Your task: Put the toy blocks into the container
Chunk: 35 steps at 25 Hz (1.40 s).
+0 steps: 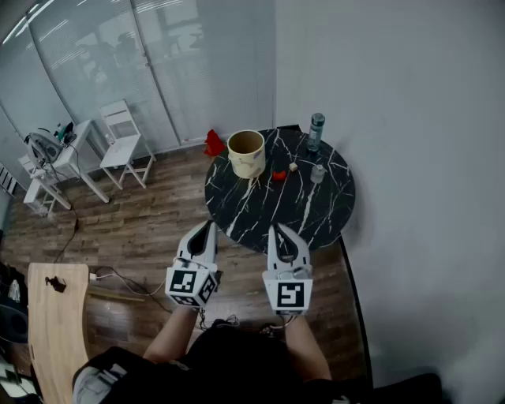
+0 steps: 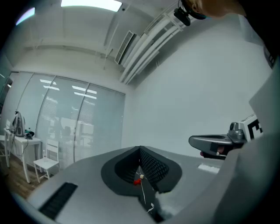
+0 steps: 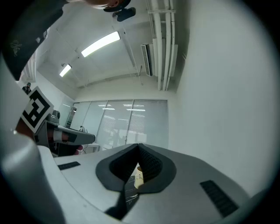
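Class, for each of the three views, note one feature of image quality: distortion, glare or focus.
Head view: the straight frames of the glass partition bow, and reflected light streaks its panes. Left gripper view: round fisheye frame with dark corners; the ceiling light is blown out. Right gripper view: same dark rim; the shut right tongs loom large across the foreground.

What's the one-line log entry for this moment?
left claw: shut, empty | right claw: shut, empty | red block: on table | container: upright
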Each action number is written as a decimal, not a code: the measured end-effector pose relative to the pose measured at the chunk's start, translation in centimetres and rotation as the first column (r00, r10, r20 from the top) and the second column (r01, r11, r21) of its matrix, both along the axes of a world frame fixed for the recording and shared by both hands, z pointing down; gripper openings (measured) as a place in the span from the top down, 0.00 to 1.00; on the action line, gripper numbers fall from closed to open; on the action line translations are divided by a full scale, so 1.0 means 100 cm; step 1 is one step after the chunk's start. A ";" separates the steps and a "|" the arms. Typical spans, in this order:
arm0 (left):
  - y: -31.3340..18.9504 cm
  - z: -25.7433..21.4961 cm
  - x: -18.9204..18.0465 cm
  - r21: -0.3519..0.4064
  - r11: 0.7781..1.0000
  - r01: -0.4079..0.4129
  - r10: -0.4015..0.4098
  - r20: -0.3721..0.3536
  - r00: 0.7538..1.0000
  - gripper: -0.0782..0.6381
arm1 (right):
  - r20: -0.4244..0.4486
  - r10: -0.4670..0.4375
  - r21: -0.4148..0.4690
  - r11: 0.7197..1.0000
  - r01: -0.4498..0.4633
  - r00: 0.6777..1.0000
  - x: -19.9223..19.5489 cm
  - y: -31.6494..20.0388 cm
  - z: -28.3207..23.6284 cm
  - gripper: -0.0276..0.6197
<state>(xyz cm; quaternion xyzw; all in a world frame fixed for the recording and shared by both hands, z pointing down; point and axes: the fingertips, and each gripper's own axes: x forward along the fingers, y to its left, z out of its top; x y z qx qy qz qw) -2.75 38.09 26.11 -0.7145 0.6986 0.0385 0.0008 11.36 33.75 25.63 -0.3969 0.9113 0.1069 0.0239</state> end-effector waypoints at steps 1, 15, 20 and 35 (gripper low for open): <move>-0.001 0.001 0.006 0.000 1.000 -0.001 0.001 0.009 1.000 0.89 | 0.007 -0.001 -0.013 1.000 0.002 1.000 0.004 -0.001 0.002 0.96; -0.045 0.036 0.045 -0.059 0.997 -0.043 0.043 0.008 0.999 0.89 | 0.005 -0.022 -0.056 0.998 0.022 1.000 0.021 -0.032 0.033 0.96; -0.075 0.053 0.037 -0.089 0.994 -0.063 0.063 -0.005 0.998 0.89 | -0.025 0.002 -0.082 0.997 -0.004 1.000 0.018 -0.064 0.048 0.96; -0.247 0.095 -0.011 -0.193 0.959 -0.206 0.199 -0.055 0.978 0.89 | -0.141 0.012 -0.177 0.983 -0.037 0.990 -0.037 -0.227 0.081 0.96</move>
